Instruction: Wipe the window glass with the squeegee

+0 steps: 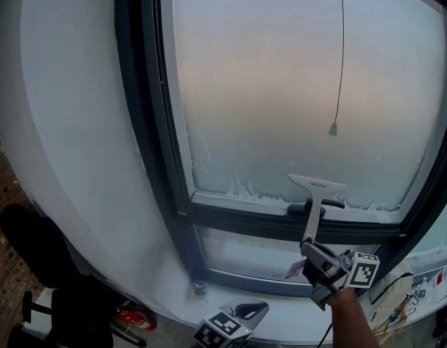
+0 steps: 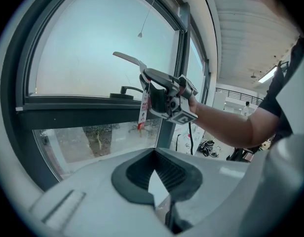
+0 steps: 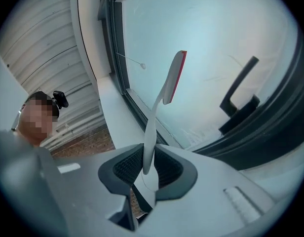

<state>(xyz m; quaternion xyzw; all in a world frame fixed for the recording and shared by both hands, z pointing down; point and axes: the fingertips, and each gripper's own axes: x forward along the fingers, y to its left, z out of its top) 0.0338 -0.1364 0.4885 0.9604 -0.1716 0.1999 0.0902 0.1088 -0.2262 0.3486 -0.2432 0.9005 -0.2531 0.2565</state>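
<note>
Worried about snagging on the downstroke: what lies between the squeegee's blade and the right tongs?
In the head view, the black window handle sits there, crossed by the shaft of the squeegee running down into the right tongs.

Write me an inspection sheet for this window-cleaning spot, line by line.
Surface: window glass hazy, with white residue along its bottom edge.
Job's things: white squeegee, blade at the lower glass just above the black window handle.
Clutter: red object at lower left; a tag hangs by the right gripper.
Grippers: right gripper shut on the squeegee's handle; left gripper low by the sill, jaws together, nothing between them.
Cables: pull cord hangs in front of the glass; loose wires on the sill at right.
Surroundings: dark window frame, white wall, black chair.
</note>
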